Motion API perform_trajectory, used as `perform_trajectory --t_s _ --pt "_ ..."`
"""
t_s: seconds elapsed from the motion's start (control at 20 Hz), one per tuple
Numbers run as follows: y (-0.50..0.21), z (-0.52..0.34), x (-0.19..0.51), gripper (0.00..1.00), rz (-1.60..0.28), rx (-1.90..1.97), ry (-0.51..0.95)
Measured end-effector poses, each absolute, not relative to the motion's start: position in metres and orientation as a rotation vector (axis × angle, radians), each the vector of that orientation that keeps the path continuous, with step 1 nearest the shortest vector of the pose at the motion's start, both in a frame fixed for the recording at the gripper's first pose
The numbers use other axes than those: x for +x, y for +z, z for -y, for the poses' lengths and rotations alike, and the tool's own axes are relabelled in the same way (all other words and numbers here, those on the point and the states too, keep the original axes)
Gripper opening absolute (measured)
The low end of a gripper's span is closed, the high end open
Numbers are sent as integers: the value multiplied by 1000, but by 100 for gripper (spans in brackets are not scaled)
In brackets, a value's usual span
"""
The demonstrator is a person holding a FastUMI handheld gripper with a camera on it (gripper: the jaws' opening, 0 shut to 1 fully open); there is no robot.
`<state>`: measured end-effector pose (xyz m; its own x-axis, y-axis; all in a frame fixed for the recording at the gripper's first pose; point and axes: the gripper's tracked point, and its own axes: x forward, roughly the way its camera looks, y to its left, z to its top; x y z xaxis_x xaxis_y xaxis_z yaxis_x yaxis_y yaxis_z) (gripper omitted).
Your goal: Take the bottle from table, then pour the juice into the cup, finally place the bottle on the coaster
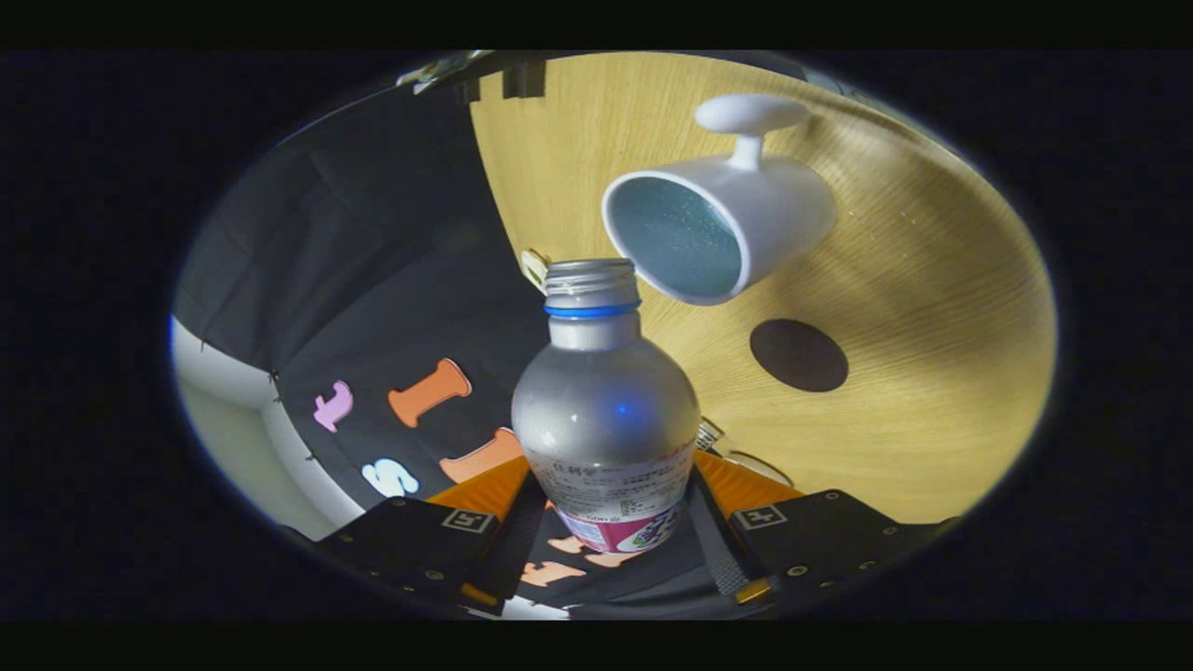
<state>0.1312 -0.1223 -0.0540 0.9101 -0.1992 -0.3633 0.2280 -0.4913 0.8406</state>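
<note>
The claw (608, 522) holds the silver metal bottle with a blue neck ring and a printed label (606, 419) between its two black and orange fingers (485, 489). Both fingers press on the bottle's lower sides, so the claw is closed around it. The bottom of the bottle is hidden behind the fingers, and its label is too small and bent to make out. The bottle's top is open, with bare screw threads showing.

The whole view is tipped, so the light wooden worktop (932, 308) looks like it stands on its side. Just beyond the bottle's mouth is the white cup with a blue inside and a knob-like handle (722, 219). Its open mouth faces the bottle. What is in the cup is hard to tell. The dark round coaster (799, 355) lies flat on the worktop, near the cup and apart from the bottle.
</note>
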Motion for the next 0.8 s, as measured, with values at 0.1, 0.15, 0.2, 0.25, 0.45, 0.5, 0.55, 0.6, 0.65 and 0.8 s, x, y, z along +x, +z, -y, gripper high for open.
perform_trajectory --t_s 0.1,0.15,0.2,0.25,0.45,0.5,0.55,0.6,0.65,0.8 --pt "-63 116 133 78 -88 1879 -522" --pt "-64 114 132 78 -112 1823 -521" --pt "-64 112 131 78 -125 1777 -515" --pt "-63 111 131 78 -134 1732 -509" --pt "-62 104 134 78 -175 1496 -498" --pt "-57 104 136 78 -174 1443 -488" --pt "-53 103 137 78 -174 1395 -471" --pt "-47 101 138 78 -172 1342 -453" --pt "-45 101 139 78 -172 1286 -445" --pt "-52 103 139 78 -206 1105 -466"
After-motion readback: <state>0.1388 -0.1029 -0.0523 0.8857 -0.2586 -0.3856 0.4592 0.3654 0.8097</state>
